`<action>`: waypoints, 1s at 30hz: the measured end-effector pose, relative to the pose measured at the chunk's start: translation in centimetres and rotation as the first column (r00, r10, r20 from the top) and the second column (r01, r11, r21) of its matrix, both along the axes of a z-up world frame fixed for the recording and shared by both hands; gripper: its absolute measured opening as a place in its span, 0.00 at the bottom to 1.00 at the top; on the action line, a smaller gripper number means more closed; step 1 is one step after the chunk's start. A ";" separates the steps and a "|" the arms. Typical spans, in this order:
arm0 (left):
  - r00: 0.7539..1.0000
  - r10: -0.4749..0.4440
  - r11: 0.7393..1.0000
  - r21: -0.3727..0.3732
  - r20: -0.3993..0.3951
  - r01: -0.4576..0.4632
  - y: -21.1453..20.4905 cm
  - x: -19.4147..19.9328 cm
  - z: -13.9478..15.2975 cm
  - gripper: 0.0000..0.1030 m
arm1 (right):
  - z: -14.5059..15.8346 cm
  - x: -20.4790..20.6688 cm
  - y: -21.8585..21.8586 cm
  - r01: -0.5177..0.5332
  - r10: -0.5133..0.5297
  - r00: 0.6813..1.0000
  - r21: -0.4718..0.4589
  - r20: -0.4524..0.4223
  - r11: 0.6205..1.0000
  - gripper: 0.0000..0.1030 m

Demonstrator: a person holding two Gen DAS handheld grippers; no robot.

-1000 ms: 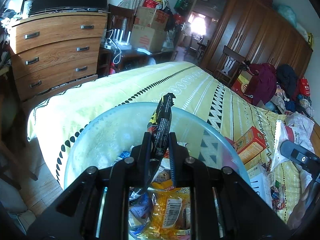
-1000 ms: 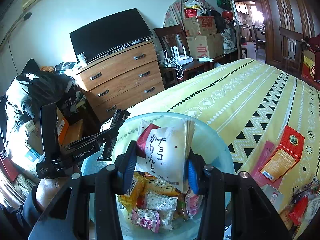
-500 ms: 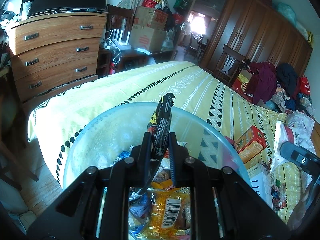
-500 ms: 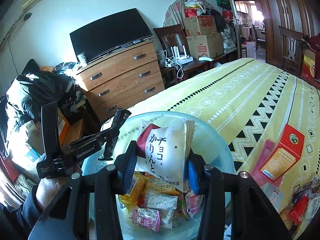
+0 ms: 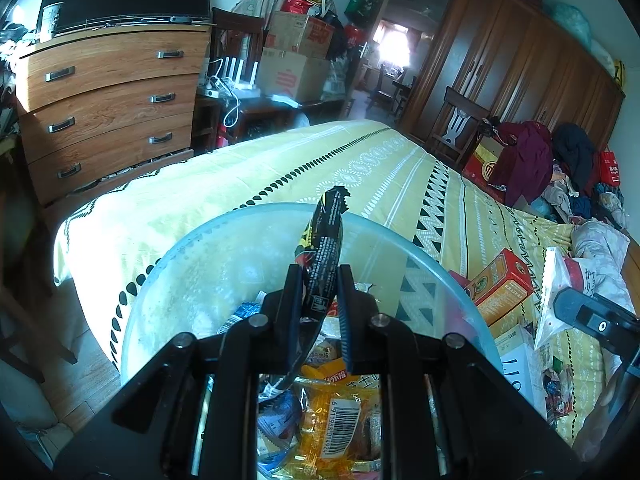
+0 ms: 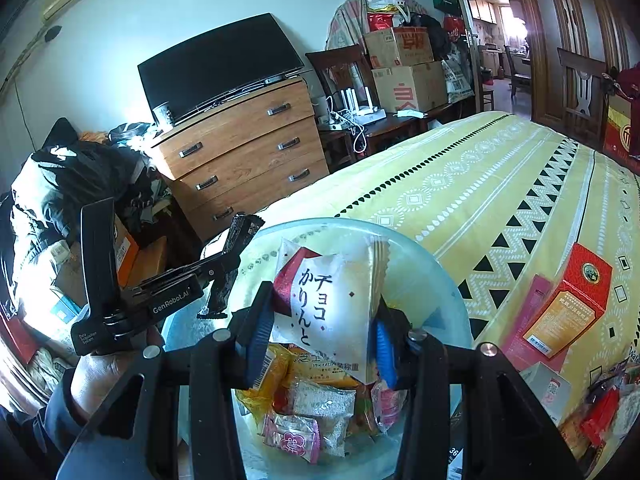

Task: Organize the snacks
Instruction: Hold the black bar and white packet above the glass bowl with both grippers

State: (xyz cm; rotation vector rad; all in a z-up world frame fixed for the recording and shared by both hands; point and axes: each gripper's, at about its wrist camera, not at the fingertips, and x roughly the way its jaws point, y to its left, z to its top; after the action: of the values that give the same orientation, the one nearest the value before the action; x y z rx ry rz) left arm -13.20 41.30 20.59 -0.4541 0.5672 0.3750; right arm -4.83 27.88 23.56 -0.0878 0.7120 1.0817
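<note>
Nothing had shifted within 1 second: left gripper (image 5: 318,304) stayed clamped on the black wrapper (image 5: 322,248), right gripper (image 6: 320,344) on the white packet (image 6: 332,300), both over the bowl (image 6: 448,300), release pending.

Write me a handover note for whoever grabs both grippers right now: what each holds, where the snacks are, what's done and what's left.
Left gripper: jaws shut on a black snack bar wrapper, held upright above the clear bowl.
Right gripper: jaws shut on a white Japanese-lettered snack packet, also above the bowl.
Done: several wrapped snacks lie in the bowl, including an orange barcode packet.
Left: release both held snacks, probably into the bowl. A red-orange box and smaller packets lie loose on the yellow bedspread.
</note>
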 end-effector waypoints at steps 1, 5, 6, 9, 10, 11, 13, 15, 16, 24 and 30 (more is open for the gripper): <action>1.000 0.000 1.000 0.000 0.000 0.000 0.0 0.0 0.0 0.17 | 0.0 0.0 0.0 0.000 0.000 1.000 -0.001 0.000 1.000 0.47; 1.000 0.000 1.000 0.000 -0.001 0.000 0.0 0.0 0.0 0.17 | 0.0 0.0 0.0 -0.001 0.001 1.000 0.000 0.001 1.000 0.47; 1.000 0.001 1.000 -0.001 0.000 -0.001 -0.1 0.0 0.0 0.17 | 0.1 0.0 0.1 -0.001 0.001 1.000 -0.001 0.001 1.000 0.47; 1.000 0.000 1.000 0.000 -0.001 0.000 -0.1 0.0 0.0 0.17 | 0.1 0.0 0.0 -0.001 0.001 1.000 -0.002 0.003 1.000 0.47; 1.000 0.000 1.000 0.000 -0.001 0.000 -0.1 0.0 0.0 0.17 | 0.0 -0.1 0.1 -0.002 0.002 1.000 -0.002 0.003 1.000 0.47; 1.000 0.000 1.000 0.000 -0.001 0.000 0.0 0.0 0.0 0.17 | 0.1 0.0 0.0 -0.002 0.002 1.000 -0.002 0.003 1.000 0.47; 1.000 0.000 1.000 0.000 -0.001 0.000 0.0 0.0 0.0 0.17 | 0.1 -0.1 0.1 -0.002 0.002 1.000 -0.002 0.003 1.000 0.47; 1.000 0.000 1.000 -0.002 -0.002 0.000 0.0 0.1 0.0 0.17 | 0.1 0.0 0.1 -0.002 0.002 1.000 -0.003 0.004 1.000 0.47; 1.000 0.000 1.000 -0.004 -0.002 0.000 0.1 0.1 0.0 0.17 | 0.1 0.0 0.1 -0.003 0.003 1.000 -0.004 0.003 1.000 0.47; 1.000 -0.001 1.000 -0.005 -0.002 0.001 0.1 0.2 0.0 0.17 | 0.1 -0.1 0.2 -0.002 0.002 1.000 -0.004 0.003 1.000 0.47; 1.000 0.000 1.000 -0.006 -0.002 0.000 0.1 0.2 0.0 0.17 | -0.2 -0.1 0.2 -0.003 0.003 1.000 -0.009 0.001 1.000 0.47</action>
State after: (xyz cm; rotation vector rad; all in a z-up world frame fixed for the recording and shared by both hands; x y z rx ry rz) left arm -13.00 41.41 20.57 -0.4595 0.5703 0.3738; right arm -4.98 28.10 23.38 -0.0976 0.7161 1.0809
